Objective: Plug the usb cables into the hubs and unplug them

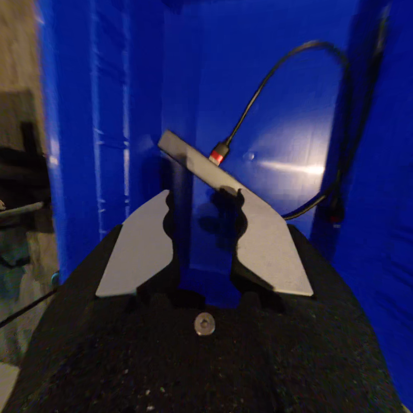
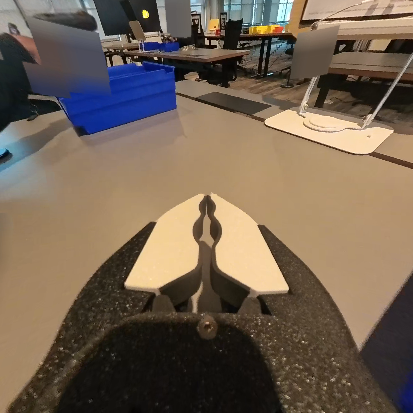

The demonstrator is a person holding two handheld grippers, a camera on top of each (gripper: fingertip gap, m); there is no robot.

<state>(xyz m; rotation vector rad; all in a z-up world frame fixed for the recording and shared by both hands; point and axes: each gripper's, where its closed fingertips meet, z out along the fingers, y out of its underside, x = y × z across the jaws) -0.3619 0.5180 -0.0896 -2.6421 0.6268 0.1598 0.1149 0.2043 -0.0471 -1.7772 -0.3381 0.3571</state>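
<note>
In the left wrist view a grey USB hub (image 1: 201,163) lies tilted inside a blue bin (image 1: 111,89). A black cable (image 1: 290,58) with a red and black connector (image 1: 220,153) is plugged into the hub's upper edge. My left gripper (image 1: 204,194) is open just in front of the hub. Its right fingertip (image 1: 243,196) is at the hub's lower end; I cannot tell if it touches. My right gripper (image 2: 207,196) is shut and empty, low over the grey table (image 2: 201,156). No hub or cable shows in the right wrist view.
A second black and red connector (image 1: 335,210) lies by the bin's right wall. In the right wrist view, stacked blue bins (image 2: 125,98) stand at far left, a white stand base (image 2: 328,131) at far right, and a black mat (image 2: 232,102) beyond. The gap from one gripper's tips to the other's is roughly 55 centimetres. The grey USB hub (image 1: 201,163) is about 4 centimetres from my left fingertips and 60 centimetres from my right.
</note>
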